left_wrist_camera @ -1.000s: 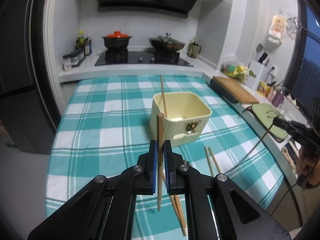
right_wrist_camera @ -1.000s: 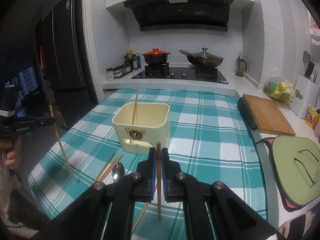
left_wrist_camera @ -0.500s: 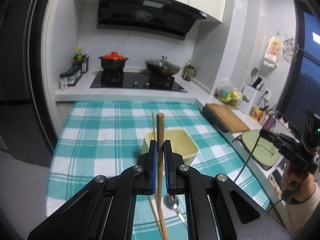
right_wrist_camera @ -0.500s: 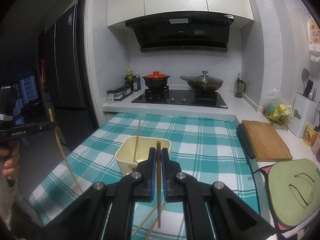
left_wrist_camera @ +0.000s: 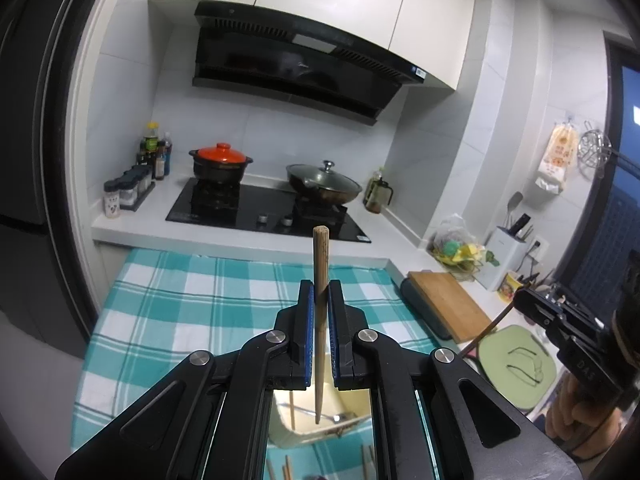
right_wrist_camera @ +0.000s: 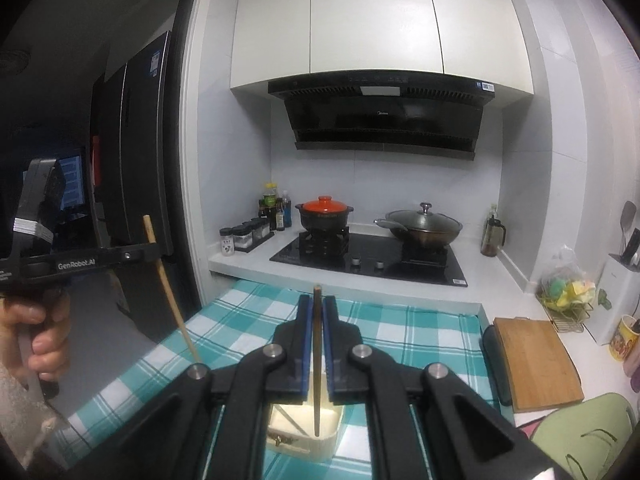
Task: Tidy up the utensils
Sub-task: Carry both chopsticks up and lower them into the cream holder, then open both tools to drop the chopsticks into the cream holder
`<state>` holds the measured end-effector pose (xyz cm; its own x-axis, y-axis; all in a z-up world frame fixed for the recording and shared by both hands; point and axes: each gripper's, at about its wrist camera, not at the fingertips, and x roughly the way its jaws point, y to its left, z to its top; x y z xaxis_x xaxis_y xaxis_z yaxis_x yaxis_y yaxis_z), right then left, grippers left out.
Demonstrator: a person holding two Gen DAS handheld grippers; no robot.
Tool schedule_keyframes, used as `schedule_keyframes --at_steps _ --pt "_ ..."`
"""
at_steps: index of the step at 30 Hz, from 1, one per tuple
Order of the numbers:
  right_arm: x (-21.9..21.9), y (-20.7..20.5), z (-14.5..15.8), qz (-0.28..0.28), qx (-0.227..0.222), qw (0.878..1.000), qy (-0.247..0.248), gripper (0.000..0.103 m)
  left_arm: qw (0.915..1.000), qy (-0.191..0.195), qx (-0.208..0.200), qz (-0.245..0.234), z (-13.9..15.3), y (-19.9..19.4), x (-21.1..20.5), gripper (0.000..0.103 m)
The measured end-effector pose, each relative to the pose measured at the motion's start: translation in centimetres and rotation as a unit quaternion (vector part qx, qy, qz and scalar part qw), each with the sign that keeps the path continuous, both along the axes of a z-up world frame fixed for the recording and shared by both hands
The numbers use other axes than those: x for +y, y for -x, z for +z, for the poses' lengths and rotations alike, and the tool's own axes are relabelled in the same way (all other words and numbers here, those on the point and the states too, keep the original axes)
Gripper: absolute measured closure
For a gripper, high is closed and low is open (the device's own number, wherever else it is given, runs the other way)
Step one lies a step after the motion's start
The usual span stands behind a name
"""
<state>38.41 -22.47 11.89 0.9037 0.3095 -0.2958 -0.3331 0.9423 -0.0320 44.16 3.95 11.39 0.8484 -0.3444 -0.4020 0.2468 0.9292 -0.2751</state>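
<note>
My left gripper (left_wrist_camera: 320, 300) and right gripper (right_wrist_camera: 316, 312) each clamp one chopstick (left_wrist_camera: 321, 280) upright above the cream bin (right_wrist_camera: 304, 436); more chopsticks (left_wrist_camera: 286, 468) remain on the cloth.

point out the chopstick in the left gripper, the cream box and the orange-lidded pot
chopstick (left_wrist_camera: 321, 280): left wrist view, shaft just above the pads
cream box (right_wrist_camera: 288, 430): right wrist view, front wall below the gripper
orange-lidded pot (right_wrist_camera: 325, 205): right wrist view, on the lid

Far checked cloth (left_wrist_camera: 192, 304): free | below: cream bin (right_wrist_camera: 298, 428), upright chopstick (left_wrist_camera: 292, 410)
</note>
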Motion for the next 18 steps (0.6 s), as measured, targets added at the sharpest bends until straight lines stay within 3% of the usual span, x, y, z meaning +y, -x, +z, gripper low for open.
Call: schedule_keyframes --at_steps 9,14,18 --pt "2.4 -4.8 -1.6 0.021 0.011 1.000 0.003 0.098 0.9995 -0.023 0.021 0.006 -3.8 -3.9 -2.7 0.098" --pt "2.7 -6.7 -3.9 0.024 0.023 0.999 0.003 0.098 0.9980 -0.034 0.054 0.004 -7.3 -5.8 -3.6 0.098" --pt "3.5 -8.4 -7.1 0.022 0.058 0.998 0.016 0.098 0.9948 -0.040 0.094 0.002 -10.4 -7.4 -4.2 0.098"
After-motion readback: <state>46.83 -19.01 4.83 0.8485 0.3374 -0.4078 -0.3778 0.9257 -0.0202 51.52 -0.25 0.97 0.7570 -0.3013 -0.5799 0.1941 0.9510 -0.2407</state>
